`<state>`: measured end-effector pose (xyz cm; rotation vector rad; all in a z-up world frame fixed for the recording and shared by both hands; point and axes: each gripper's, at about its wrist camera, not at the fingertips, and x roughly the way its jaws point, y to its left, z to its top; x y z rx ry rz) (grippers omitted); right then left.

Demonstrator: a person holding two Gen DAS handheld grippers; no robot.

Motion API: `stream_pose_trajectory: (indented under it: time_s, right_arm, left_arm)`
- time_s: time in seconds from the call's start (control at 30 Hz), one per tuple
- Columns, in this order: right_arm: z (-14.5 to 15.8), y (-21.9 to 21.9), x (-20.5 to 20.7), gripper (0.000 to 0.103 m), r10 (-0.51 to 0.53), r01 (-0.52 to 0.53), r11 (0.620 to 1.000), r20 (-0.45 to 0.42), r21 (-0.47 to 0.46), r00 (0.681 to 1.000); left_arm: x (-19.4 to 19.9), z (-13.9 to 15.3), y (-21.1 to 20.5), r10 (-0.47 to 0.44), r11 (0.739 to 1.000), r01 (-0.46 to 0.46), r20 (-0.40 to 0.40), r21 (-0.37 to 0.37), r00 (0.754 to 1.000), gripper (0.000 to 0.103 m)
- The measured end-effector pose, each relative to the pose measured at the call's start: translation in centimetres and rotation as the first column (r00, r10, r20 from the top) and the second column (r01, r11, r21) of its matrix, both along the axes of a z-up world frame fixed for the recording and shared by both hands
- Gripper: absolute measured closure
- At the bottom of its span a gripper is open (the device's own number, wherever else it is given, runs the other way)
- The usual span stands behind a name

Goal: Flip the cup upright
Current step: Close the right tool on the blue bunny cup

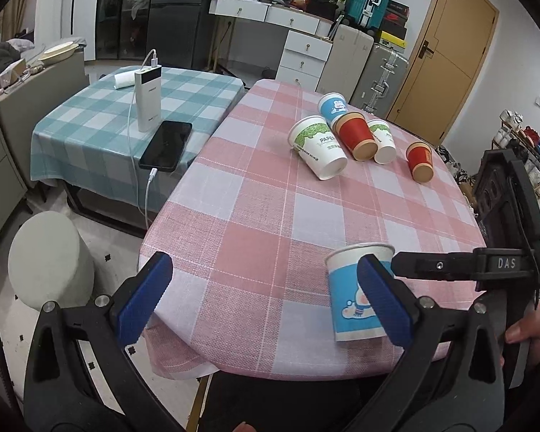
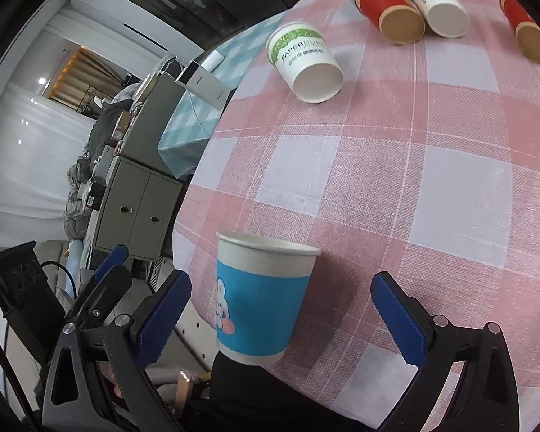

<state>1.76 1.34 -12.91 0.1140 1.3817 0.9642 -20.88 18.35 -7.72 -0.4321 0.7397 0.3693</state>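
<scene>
A wide stretch of bare desk (image 2: 396,180) is lying open between the upright blue cup (image 2: 259,298) near the front edge and the tipped cups (image 2: 307,61) crowding the far side.

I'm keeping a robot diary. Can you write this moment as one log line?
blue cup: upright, near table edge | right gripper: open around it | left gripper: open | five cups: lying down

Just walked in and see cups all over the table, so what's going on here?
A person holds a gripper in each hand at the pink checked table. One blue cartoon cup stands upright near the table's front edge, between the open fingers of the right gripper, not clamped. The left gripper is open and empty. Five more cups lie on their sides farther back.
</scene>
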Motion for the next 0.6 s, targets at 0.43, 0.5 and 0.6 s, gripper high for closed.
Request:
stream_pose_trajectory:
  time_s: [0.43, 0.5, 0.6]
  right_arm:
    - [-1.4, 3.0, 0.8, 0.004, 0.025, -0.027, 0.999, -0.049, -0.046, 0.998]
    - [-1.7, 3.1, 0.9, 0.009, 0.028, -0.031, 0.998, -0.055, -0.054, 0.998]
    - [-2.0, 3.4, 0.8, 0.016, 0.034, -0.038, 0.998, -0.063, -0.058, 0.997]
  left_arm:
    - [0.4, -2.6, 2.0, 0.032, 0.998, -0.033, -0.021, -0.054, 0.999, 0.001]
    - [0.4, -2.9, 2.4, 0.038, 0.997, -0.04, -0.021, -0.063, 0.999, 0.001]
    - [0.4, -3.2, 2.7, 0.045, 0.996, -0.047, -0.024, -0.07, 0.999, 0.001]
